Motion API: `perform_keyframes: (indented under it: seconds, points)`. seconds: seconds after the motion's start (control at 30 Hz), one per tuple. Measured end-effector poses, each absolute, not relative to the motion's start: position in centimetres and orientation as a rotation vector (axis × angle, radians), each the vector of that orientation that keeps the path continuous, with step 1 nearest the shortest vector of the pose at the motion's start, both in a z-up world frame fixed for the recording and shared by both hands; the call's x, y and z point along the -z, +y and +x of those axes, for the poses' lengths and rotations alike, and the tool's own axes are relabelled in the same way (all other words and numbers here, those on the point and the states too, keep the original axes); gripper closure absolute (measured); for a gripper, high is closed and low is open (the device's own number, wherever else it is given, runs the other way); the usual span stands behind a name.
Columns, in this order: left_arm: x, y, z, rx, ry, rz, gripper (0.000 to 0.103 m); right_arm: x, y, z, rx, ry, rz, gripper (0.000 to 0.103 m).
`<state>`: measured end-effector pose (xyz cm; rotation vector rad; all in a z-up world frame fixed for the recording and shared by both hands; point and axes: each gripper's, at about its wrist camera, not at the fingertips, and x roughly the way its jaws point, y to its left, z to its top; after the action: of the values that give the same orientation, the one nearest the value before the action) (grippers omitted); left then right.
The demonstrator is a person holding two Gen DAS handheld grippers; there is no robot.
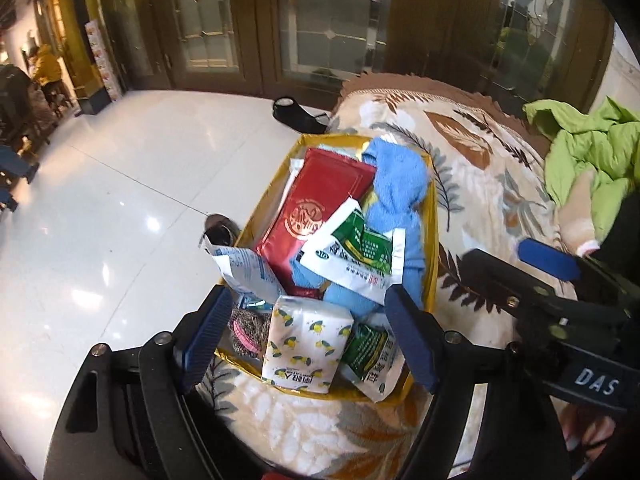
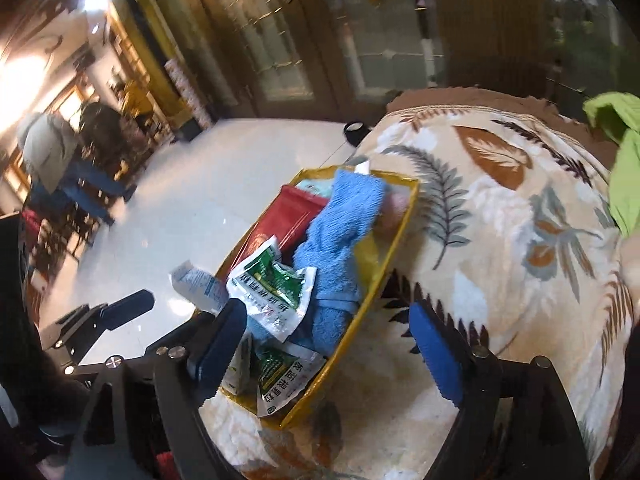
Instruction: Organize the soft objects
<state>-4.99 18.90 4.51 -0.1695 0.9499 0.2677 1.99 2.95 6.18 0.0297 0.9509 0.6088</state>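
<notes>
A yellow box (image 1: 434, 216) (image 2: 384, 276) sits on a floral blanket, packed with soft goods. In it lie a blue towel (image 1: 400, 188) (image 2: 340, 232), a red pouch (image 1: 316, 208) (image 2: 280, 220), green-and-white sachets (image 1: 356, 256) (image 2: 272, 284) and a blue-white packet (image 1: 244, 268). A lemon-print tissue pack (image 1: 308, 344) stands at the near end beside a steel scrubber (image 1: 244, 332). My left gripper (image 1: 310, 340) is open, its fingers either side of the tissue pack, apart from it. My right gripper (image 2: 330, 344) is open and holds nothing, over the box's near right corner.
The blanket (image 1: 480, 160) covers a rounded surface that drops off to a white tiled floor (image 1: 120, 200) on the left. A green jacket (image 1: 592, 148) lies at the far right. A black item (image 1: 296, 114) and a shoe (image 1: 218, 228) are on the floor. Glazed wooden doors stand behind.
</notes>
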Motion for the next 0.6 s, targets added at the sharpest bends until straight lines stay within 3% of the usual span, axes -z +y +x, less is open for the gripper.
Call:
perform_keyframes:
  seconds: [0.27,0.6]
  points:
    - [-4.3,19.2,-5.9,-0.294,0.906,-0.308,0.021,-6.6,0.5,2.3,-0.502,0.899,0.074,0.001]
    - [-4.0,17.9,-6.3,-0.348,0.899,-0.206,0.019,-4.5,0.0,2.9,-0.477,0.958,0.094,0.001]
